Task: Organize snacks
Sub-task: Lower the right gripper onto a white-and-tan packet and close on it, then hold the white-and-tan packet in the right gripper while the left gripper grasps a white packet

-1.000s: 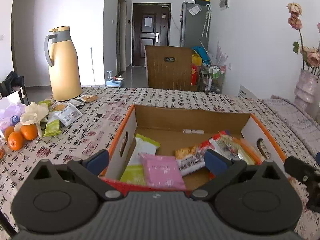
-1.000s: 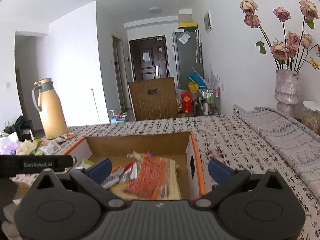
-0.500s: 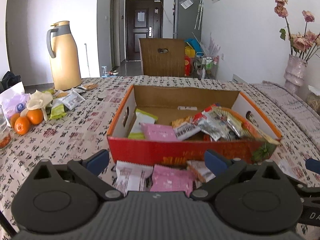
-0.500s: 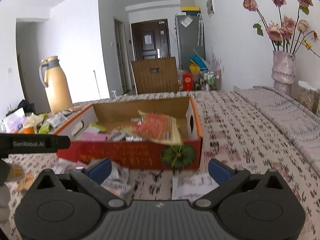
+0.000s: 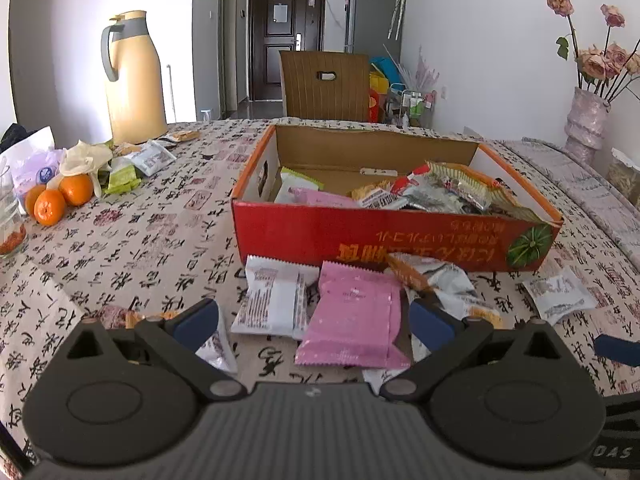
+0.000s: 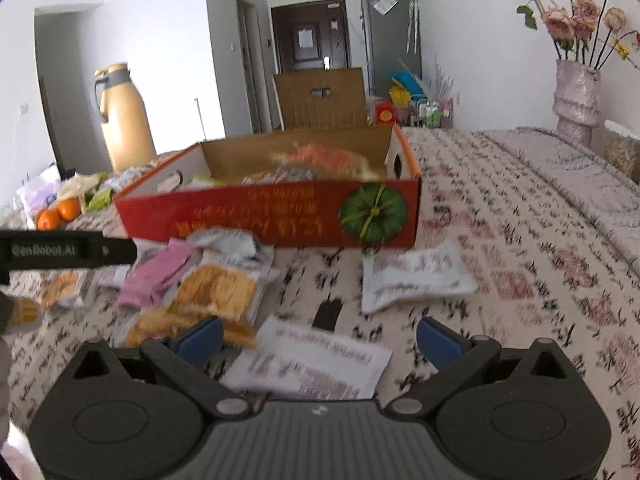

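Near the box (image 5: 396,236), loose snack packets lie on the tablecloth. Left gripper (image 5: 314,322) is spread and empty over the pink packet (image 5: 354,316); right gripper (image 6: 320,338) likewise over a white packet (image 6: 316,364). Pinch one flat edge (avoid overlaps), lift clear of the rim.

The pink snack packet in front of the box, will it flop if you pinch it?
Probably: the pink packet looks like a thin, flat foil pouch, so likely light and bendy. Its smooth wrapper may slip between the left gripper's open fingers.

You're in a home; a dining table (image 5: 140,240) with patterned cloth, a chair (image 5: 324,84), a fridge (image 5: 374,12) by the door (image 5: 286,36), a vase (image 5: 586,126) of roses show it.
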`<state>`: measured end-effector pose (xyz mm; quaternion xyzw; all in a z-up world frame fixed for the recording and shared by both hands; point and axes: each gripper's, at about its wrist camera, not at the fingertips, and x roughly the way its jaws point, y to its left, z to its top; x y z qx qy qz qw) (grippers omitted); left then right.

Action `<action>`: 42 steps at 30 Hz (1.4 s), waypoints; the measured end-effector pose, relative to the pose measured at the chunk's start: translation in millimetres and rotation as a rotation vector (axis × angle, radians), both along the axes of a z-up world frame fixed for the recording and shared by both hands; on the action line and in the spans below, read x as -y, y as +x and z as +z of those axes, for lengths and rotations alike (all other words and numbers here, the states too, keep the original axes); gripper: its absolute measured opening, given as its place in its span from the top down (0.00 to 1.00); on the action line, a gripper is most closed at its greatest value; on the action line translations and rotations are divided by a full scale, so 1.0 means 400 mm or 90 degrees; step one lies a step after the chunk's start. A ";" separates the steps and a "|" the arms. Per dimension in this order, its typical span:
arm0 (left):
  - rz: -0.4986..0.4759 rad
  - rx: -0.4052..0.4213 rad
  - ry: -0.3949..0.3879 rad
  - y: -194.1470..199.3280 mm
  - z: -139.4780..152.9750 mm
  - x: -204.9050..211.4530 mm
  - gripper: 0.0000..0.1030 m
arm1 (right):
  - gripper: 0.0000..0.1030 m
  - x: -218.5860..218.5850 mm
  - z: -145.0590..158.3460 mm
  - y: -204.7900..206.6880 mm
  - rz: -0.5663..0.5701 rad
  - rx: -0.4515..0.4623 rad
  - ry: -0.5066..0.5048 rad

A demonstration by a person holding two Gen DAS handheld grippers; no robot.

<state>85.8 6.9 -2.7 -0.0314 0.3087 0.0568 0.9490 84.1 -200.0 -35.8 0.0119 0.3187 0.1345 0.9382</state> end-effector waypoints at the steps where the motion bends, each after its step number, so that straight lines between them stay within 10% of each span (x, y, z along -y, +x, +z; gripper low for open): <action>1: -0.002 -0.001 -0.002 -0.003 -0.002 -0.002 0.00 | 0.00 -0.004 -0.005 0.001 0.001 -0.005 -0.003; 17: -0.012 -0.018 -0.030 -0.014 -0.036 -0.033 0.00 | 0.15 -0.027 -0.047 0.003 -0.022 0.004 -0.053; 27: -0.005 -0.026 -0.032 -0.012 -0.047 -0.042 0.00 | 0.86 -0.008 -0.035 -0.006 -0.020 0.024 -0.028; 42: 0.019 -0.015 -0.018 -0.013 -0.023 -0.085 0.00 | 0.92 0.024 -0.002 -0.021 -0.032 0.079 -0.008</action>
